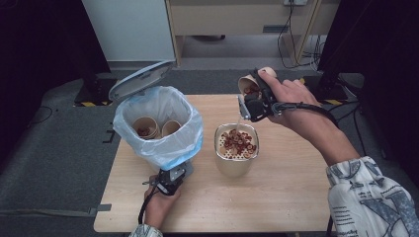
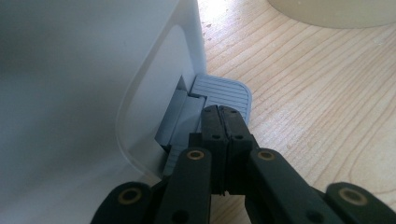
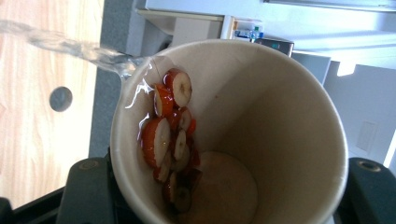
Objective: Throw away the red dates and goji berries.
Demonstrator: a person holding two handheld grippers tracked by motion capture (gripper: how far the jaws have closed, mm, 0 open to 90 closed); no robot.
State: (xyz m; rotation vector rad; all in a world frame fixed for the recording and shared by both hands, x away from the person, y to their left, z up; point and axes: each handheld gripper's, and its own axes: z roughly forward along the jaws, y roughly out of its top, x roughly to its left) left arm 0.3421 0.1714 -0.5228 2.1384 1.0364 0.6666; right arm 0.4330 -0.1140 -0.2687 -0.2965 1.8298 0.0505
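My right gripper [image 1: 253, 102] is shut on a tilted paper cup [image 1: 247, 85] above the table's far side. Seen from the right gripper view, the cup [image 3: 280, 116] holds wet red fruit slices [image 3: 166, 135], and a stream of water [image 3: 70, 46] runs over its rim. The water [image 1: 239, 121] falls into a beige container [image 1: 234, 168] whose strainer top is covered with red slices [image 1: 238, 140]. My left gripper [image 1: 170, 181] is shut with nothing between its jaws. Its tips [image 2: 219, 112] rest on the grey pedal [image 2: 226, 91] of the white bin [image 2: 70, 93].
The bin [image 1: 163, 148] stands at the table's left with a blue-white bag in it and its lid [image 1: 141, 79] up. Two used paper cups [image 1: 148, 127] lie inside. Bare wooden table [image 1: 296, 197] lies to the right and front of the container.
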